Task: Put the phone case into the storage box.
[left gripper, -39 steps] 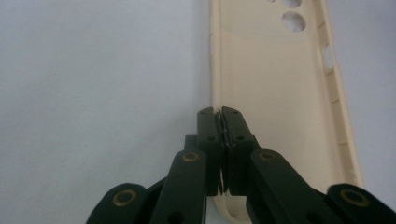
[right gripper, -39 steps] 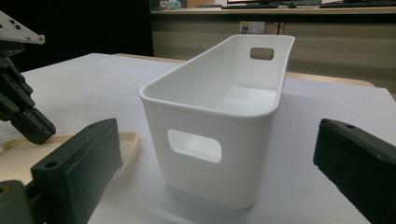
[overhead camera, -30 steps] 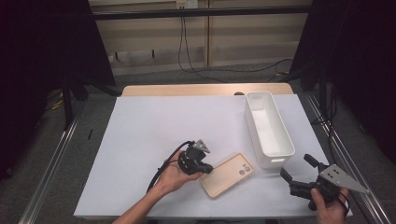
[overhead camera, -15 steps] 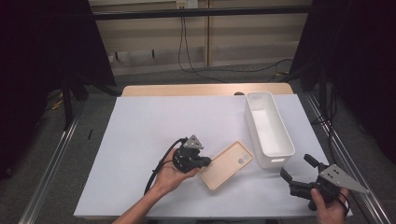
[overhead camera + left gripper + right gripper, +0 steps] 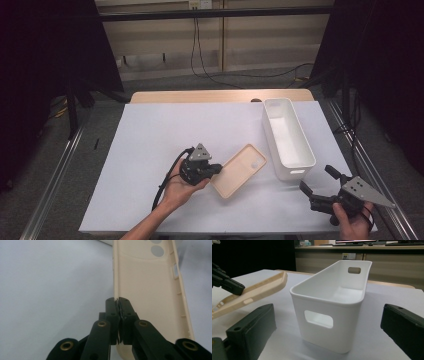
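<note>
Left tongs point(image 5: 118, 305) pinch phone case point(image 5: 147, 285)

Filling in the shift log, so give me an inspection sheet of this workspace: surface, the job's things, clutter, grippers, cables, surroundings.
Surface: white sheet over a wooden table.
Job's things: beige phone case, one end raised off the sheet; white bin beside it, empty, upright.
Clutter: nothing seen.
Grippers: left gripper shut on the phone case's side wall; right gripper open, holding nothing, facing the white bin.
Cables: black cable trails from the left gripper; more run along the floor behind.
Surroundings: dark curtains at both sides, wall panel behind.
</note>
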### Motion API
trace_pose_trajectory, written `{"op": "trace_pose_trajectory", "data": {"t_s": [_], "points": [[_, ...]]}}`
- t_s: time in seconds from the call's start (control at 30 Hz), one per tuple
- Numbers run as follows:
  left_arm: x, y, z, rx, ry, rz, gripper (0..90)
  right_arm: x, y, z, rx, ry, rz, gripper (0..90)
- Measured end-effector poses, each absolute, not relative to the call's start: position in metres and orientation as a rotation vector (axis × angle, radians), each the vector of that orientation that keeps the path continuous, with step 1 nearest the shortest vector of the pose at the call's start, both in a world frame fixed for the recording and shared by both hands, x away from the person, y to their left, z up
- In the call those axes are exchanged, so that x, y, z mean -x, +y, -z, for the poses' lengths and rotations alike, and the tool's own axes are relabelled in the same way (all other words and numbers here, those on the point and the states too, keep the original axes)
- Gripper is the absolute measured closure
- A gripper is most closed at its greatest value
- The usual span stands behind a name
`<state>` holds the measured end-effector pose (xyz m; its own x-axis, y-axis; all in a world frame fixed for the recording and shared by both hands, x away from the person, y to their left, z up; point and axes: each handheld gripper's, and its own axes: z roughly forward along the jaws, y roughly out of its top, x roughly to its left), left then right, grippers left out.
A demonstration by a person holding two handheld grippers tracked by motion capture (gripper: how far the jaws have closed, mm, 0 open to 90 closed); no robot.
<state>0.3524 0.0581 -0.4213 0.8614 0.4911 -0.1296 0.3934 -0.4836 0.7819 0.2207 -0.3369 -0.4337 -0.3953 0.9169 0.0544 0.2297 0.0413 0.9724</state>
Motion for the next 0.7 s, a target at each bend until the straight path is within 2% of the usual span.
{"op": "trace_pose_trajectory", "data": {"t_s": [0.53, 0.7], "points": [[-0.344, 0.074, 0.409, -1.996, 0.680, -0.272, 87.5, -0.221, -0.331, 0.429, -1.156, 1.684, -1.406, 0.0], [-0.344, 0.083, 0.403, -1.961, 0.716, -0.263, 87.5, -0.223, -0.326, 0.424, -1.151, 1.681, -1.429, 0.0]]}}
